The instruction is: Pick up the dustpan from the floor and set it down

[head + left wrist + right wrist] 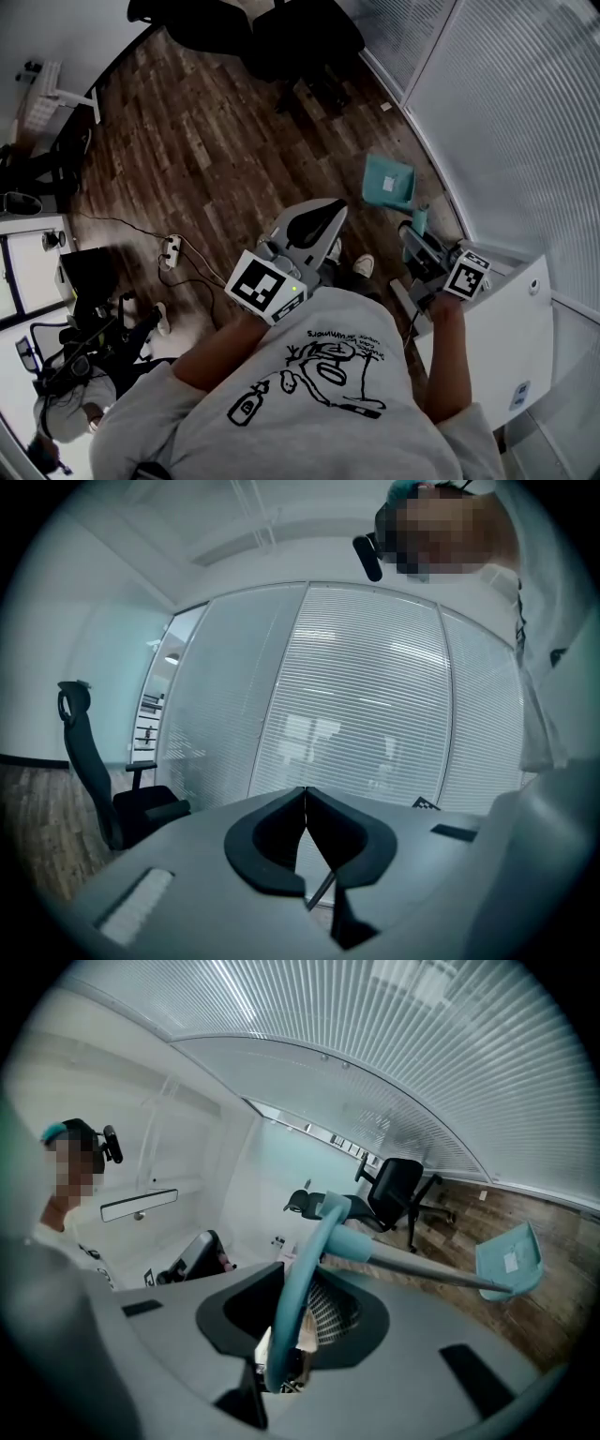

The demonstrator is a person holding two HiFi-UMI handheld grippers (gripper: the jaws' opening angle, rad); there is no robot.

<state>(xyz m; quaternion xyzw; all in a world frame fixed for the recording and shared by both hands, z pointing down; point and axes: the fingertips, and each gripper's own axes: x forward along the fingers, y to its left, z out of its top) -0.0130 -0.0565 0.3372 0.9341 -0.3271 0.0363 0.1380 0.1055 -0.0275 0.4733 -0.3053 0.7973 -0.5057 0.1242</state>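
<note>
Teal long-handled dustpan, gripped at its handle loop over a wood floor

Head view, left of frame: a small white cabled block (170, 249) on the wood floor (187, 141); centre: left gripper (306, 797), jaws pressed together with nothing between them (tips meet in its own view); right of centre: dustpan (388, 181), its pan near the foot of the blind-covered glass wall (506, 112), whether resting on the boards or just above them cannot be told; its grey rod runs back to the looped handle (317, 1239), clamped between the jaws of the right gripper (300, 1279); far right: white tabletop (511, 328).
</note>
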